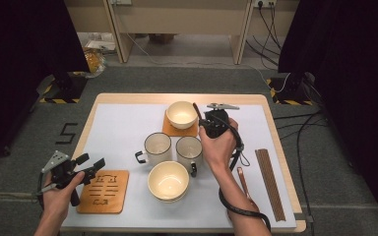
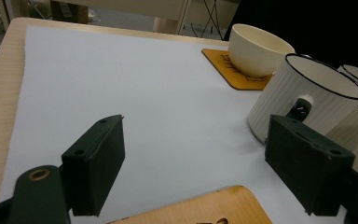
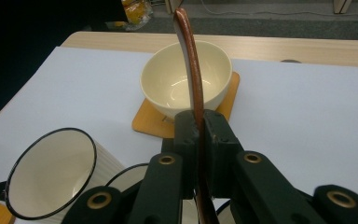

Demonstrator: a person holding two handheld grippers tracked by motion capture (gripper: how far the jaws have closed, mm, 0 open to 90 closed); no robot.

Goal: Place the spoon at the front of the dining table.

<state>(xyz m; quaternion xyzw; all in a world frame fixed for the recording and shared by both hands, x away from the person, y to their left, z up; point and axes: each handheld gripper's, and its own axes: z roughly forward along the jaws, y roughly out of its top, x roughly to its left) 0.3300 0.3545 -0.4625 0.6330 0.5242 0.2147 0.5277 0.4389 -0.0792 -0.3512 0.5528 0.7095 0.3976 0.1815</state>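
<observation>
My right gripper (image 1: 204, 122) is shut on a thin brown utensil (image 1: 196, 108), which stands up between its pads (image 3: 214, 135) and curves over the rim of the far cream bowl (image 3: 186, 79). That bowl (image 1: 181, 114) sits on an orange wooden coaster (image 1: 170, 130). My left gripper (image 1: 91, 162) hangs open at the table's near left, just above a second wooden coaster (image 1: 103, 191), with nothing between its fingers (image 2: 95, 163). Two white ribbed mugs (image 1: 157, 147) (image 1: 189, 149) stand mid-table, and another cream bowl (image 1: 168, 180) sits in front of them.
A white mat (image 1: 123, 123) covers the wooden table (image 1: 275, 128). At the right side lie a second brown utensil (image 1: 242, 182) and a pair of long brown chopsticks (image 1: 270, 184). Cables and dark curtains surround the table on the floor.
</observation>
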